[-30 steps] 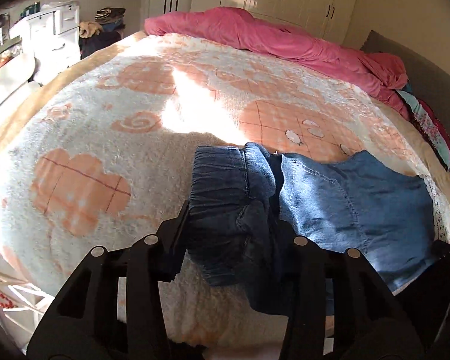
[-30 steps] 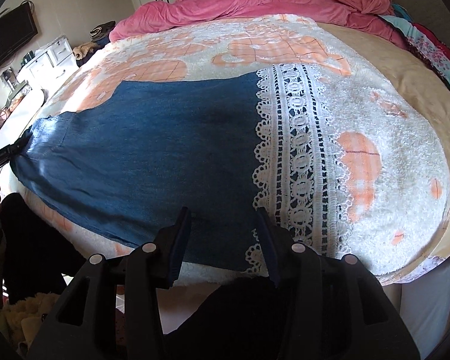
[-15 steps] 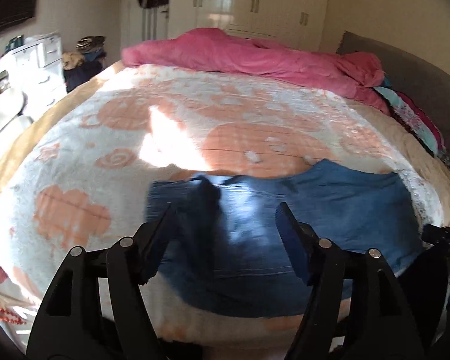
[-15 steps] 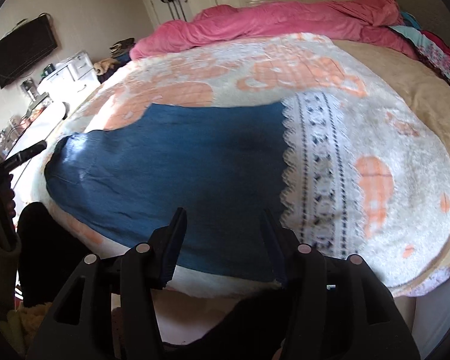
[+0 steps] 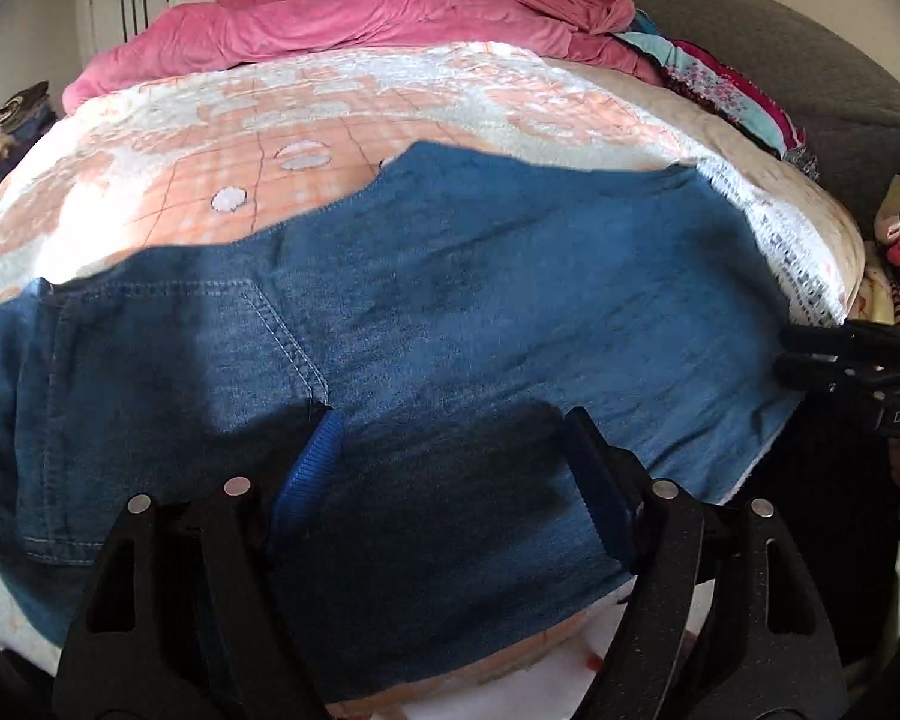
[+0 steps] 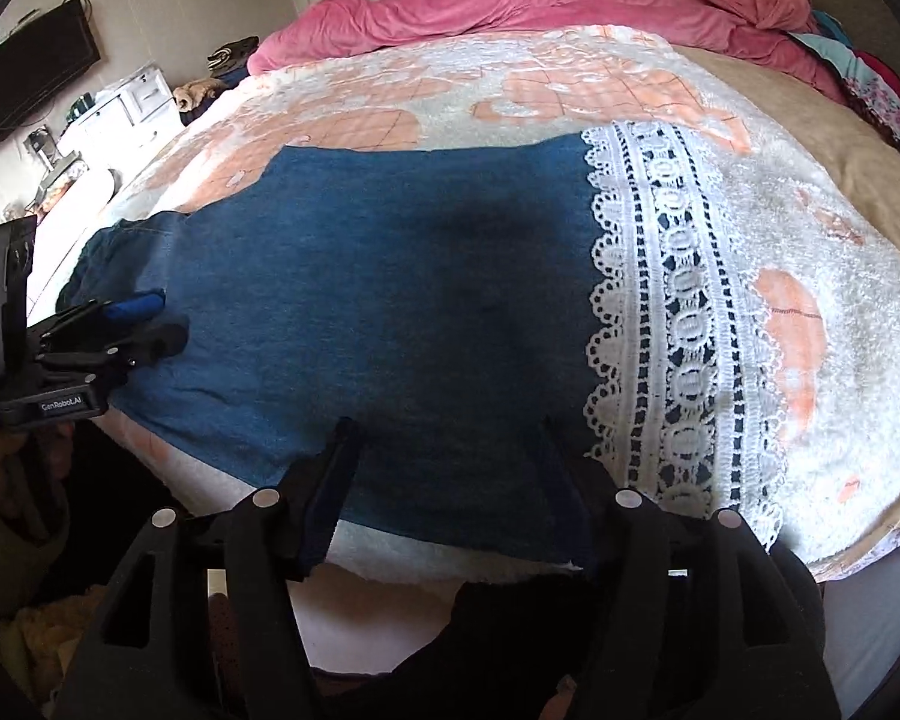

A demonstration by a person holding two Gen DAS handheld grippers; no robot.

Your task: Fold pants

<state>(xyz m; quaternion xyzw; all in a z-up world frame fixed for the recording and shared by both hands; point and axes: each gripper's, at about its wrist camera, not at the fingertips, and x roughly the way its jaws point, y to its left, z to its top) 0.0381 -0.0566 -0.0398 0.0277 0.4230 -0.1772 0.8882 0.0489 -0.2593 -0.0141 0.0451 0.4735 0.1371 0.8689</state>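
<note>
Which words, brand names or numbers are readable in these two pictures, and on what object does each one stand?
"GenRobot.AI": white print on the side of the left gripper, seen from the right wrist camera.
"DAS": cut off by the picture edge, on the body of the right gripper, seen from the left wrist camera.
The pants show no readable text.

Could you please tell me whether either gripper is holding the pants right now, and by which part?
Neither: the left gripper and right gripper are both opening, pads clear of the pants.
</note>
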